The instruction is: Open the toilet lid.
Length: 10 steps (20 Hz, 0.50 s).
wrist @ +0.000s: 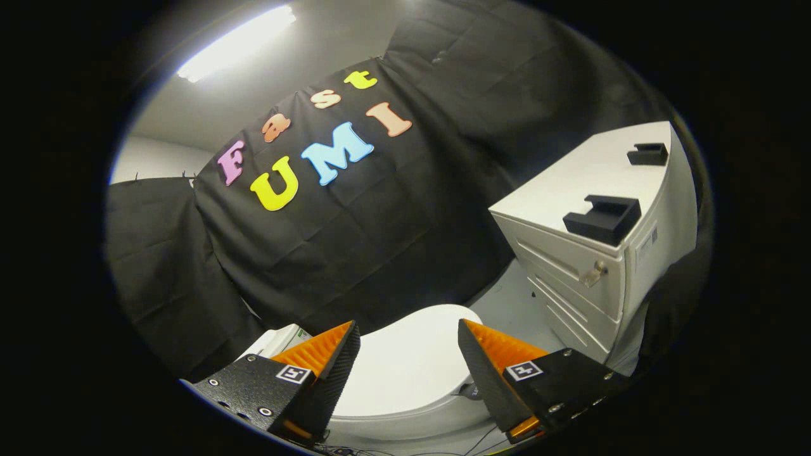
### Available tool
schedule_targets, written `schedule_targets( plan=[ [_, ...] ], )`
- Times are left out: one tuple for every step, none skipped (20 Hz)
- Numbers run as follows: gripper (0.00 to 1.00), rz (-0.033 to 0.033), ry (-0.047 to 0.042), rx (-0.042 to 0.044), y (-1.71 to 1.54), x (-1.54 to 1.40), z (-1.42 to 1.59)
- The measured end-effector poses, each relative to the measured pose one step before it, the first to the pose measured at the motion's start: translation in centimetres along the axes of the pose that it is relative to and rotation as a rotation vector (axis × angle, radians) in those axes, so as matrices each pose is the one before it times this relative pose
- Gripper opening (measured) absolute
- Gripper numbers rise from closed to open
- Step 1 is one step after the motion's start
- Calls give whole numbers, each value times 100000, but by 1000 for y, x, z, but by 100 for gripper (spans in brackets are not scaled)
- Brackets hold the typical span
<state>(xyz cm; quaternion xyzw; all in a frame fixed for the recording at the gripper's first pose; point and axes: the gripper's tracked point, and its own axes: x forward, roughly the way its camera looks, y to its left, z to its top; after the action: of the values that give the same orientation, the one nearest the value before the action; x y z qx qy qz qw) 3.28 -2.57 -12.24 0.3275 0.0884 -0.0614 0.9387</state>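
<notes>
The gripper is held wide apart, nothing gripped; the toilet lid is seen closed between and just beyond the fingers; a white cabinet stands right, two black brackets on top.

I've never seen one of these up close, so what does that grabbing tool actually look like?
The gripper has two wedge-shaped fingers tapering to points, ridged on their inner faces. Each sits on a dark, speckled block with small screws and a square black-and-white marker.
</notes>
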Motion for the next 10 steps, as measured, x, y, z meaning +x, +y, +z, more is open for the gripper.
schedule_targets(
  plan=[
    [96,-421,1492,1887,-331,259,-549],
    [96,-270,1335,1755,-298,142,-632],
    [96,-373,1326,2085,-307,249,-514],
    [96,-400,1160,2177,-259,199,-439],
    [96,-439,1355,2558,-314,325,-389],
    [96,-229,1394,2591,-212,290,-594],
    [95,-484,878,2472,-404,139,-461],
    [96,-686,1105,1729,-448,-16,-676],
    [96,-1239,926,1391,-408,126,-450],
    [96,-1373,673,1968,-699,272,-462]
  ],
)
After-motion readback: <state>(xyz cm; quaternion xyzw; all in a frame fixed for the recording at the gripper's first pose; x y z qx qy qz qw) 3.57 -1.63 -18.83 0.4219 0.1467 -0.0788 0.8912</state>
